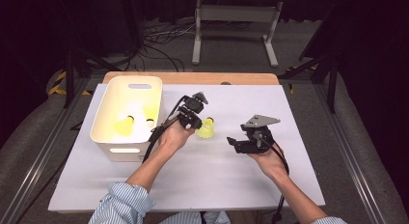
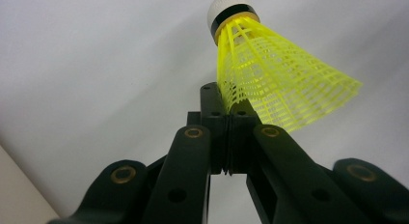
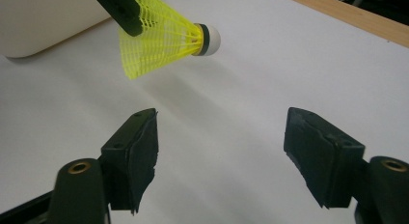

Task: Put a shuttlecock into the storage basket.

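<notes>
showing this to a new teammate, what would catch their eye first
The bright yellow shuttlecock stands out most: the left gripper pinches its skirt near the middle of the white table. To its left sits a white bin with more yellow shuttlecocks inside, and the right gripper waits open and empty nearby.

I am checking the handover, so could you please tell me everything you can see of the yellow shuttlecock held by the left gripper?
The yellow plastic-mesh shuttlecock has a flared lattice skirt, a white rounded cap and a black band with a thin yellow ring beneath it. It looks intact. The left gripper pinches the skirt's side wall between shut jaws, holding it above the white table, just right of the white plastic bin. In the right gripper view it lies roughly level, cap pointing right. Nothing else touches it.
</notes>
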Demonstrator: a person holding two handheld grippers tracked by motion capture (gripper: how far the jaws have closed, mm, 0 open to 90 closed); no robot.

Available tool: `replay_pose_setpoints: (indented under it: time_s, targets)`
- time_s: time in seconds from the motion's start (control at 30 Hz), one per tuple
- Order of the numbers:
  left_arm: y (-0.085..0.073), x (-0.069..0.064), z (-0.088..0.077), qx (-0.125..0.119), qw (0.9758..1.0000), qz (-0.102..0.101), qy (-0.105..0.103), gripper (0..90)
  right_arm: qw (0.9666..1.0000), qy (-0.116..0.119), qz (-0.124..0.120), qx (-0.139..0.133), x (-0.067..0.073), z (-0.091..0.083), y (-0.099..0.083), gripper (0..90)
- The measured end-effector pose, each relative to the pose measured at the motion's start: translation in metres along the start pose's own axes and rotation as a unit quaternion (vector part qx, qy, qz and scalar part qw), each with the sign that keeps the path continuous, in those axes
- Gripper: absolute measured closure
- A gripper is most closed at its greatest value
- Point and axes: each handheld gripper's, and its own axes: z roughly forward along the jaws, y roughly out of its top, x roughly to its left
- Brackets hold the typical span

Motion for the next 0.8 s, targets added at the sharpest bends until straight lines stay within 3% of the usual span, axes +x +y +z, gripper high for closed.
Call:
replay_pose_setpoints:
  time_s: [0.43,0.8]
  targets:
    - [-0.002,-0.002,-0.013,-0.005,1.0,0.003,0.002,89.0,0.9996,-0.012,-0.003,-0.024,-0.004,-0.025,-0.023,25.8]
    - [-0.003,0.002,-0.023,-0.002,1.0,0.002,0.004,88.9,0.9983,-0.021,0.015,-0.052,-0.005,-0.037,-0.042,20.8]
